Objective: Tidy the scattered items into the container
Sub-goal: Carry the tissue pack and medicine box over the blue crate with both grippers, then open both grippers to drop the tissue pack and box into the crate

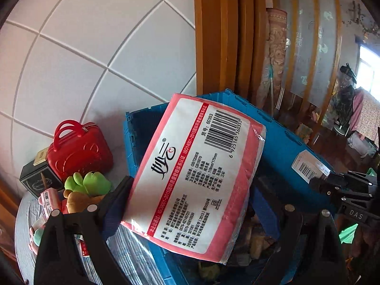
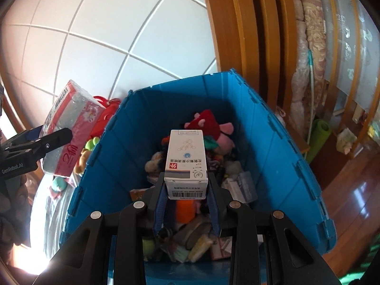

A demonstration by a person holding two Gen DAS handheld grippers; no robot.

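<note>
The left gripper (image 1: 190,204) is clamped across a pink-and-white tissue pack (image 1: 197,175), held tilted above the near left rim of the blue crate (image 1: 280,142). The right gripper (image 2: 186,190) has its fingers closed narrowly on a small white medicine box (image 2: 186,159), held upright over the crate's interior. Inside the crate lie plush toys (image 2: 209,128) and small packets, piled together. Outside, left of the crate, a red mini case (image 1: 78,149), a green plush (image 1: 89,182) and a dark box (image 1: 35,178) remain on the table (image 1: 26,225).
</note>
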